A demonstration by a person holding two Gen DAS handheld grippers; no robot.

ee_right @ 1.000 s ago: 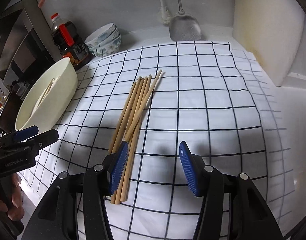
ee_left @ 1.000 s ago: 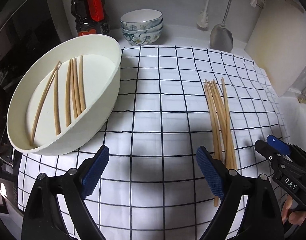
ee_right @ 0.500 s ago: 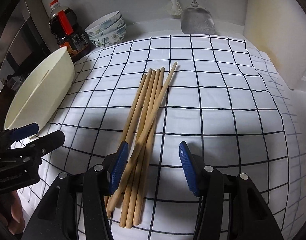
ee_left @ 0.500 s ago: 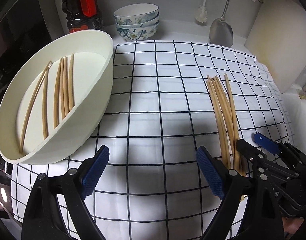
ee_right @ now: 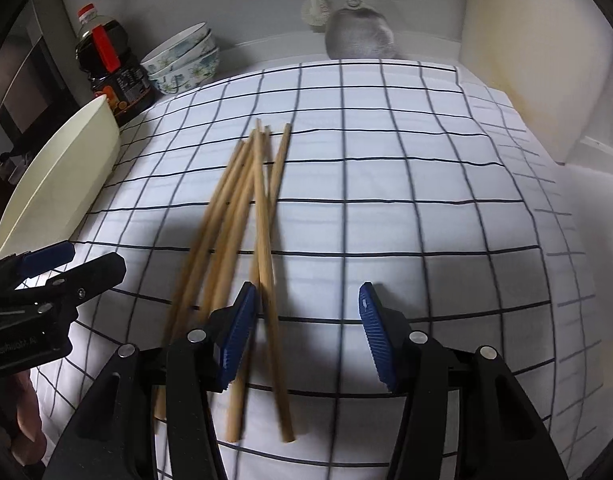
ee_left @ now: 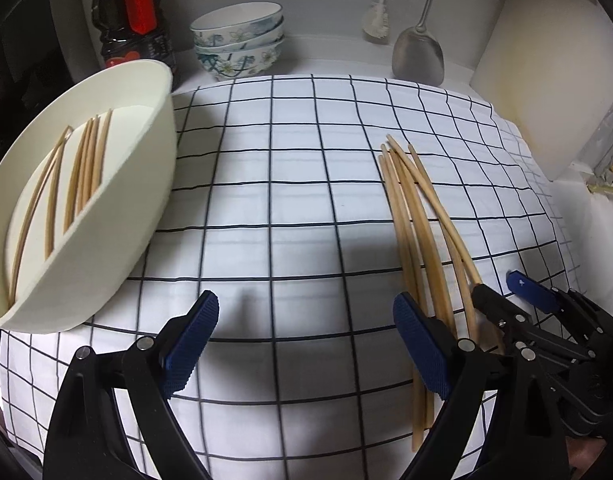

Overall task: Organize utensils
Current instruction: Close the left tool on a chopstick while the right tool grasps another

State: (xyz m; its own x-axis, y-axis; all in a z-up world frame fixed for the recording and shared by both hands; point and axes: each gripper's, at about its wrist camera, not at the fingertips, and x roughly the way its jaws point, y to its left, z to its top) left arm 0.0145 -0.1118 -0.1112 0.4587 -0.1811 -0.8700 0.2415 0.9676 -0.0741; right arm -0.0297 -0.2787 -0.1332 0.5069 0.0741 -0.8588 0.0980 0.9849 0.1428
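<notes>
Several wooden chopsticks point(ee_right: 242, 200) lie in a loose fan on the checked cloth point(ee_right: 386, 184). My right gripper point(ee_right: 306, 308) stands open low over their near ends. Its left pad point(ee_right: 238, 328) sits against the bundle, and one stick runs between the jaws, untouched by the right pad. The same bundle point(ee_left: 410, 216) shows at the right of the left wrist view, with the right gripper point(ee_left: 498, 286) at its near end. My left gripper point(ee_left: 306, 320) is wide open over bare cloth, holding nothing. A white oval basin point(ee_left: 118, 248) at the left holds several chopsticks point(ee_left: 86, 168).
Along the back wall stand a dark sauce bottle point(ee_left: 130, 28), stacked flowered bowls point(ee_left: 238, 40), a dish brush point(ee_left: 376, 28) and a metal spatula point(ee_left: 418, 52). A pale cutting board point(ee_left: 546, 80) leans at the right. The cloth point(ee_left: 286, 184) ends near the front edge.
Both grippers have sunk toward the cloth. The right one has come down onto the near ends of the chopsticks, and the bundle has spread, one stick now crossing the others.
</notes>
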